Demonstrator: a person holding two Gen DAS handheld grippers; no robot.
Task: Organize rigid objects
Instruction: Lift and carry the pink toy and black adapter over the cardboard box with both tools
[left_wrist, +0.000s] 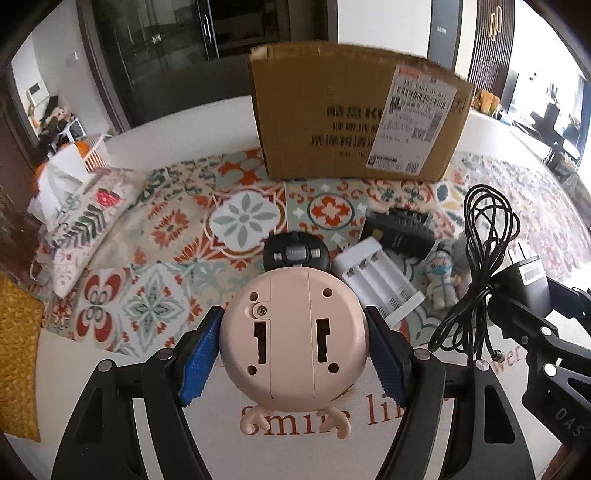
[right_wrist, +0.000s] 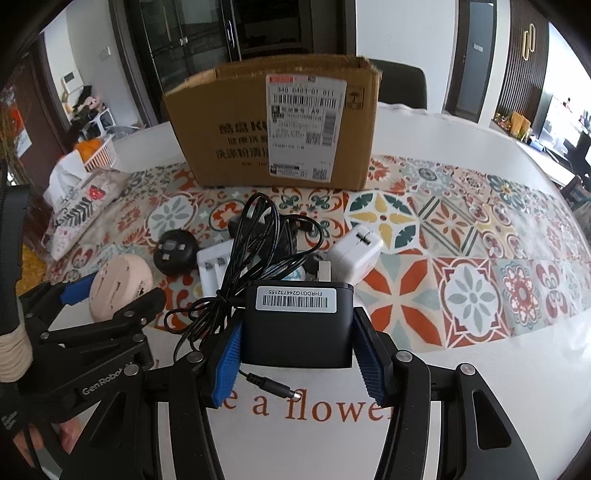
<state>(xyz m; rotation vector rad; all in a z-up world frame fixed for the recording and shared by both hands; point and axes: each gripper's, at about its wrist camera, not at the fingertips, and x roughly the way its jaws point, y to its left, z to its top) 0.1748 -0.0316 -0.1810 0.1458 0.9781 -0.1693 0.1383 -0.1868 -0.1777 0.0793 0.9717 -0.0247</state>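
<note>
Pink round gadget (left_wrist: 291, 336): clamped between the left gripper (left_wrist: 293, 354) fingers, underside to camera, held above the table's near edge.
Black power adapter (right_wrist: 297, 325): pinched by the right gripper (right_wrist: 295, 354), cable (right_wrist: 255, 251) looping forward.
Cardboard box (left_wrist: 354, 122): open-topped, straight ahead of both grippers, beyond the clutter.
Nearer arm: neither clearly; box lies slightly right of the left gripper, slightly left of the right.
Clutter between: white charger (left_wrist: 376, 280), black disc (left_wrist: 296, 253).
</note>
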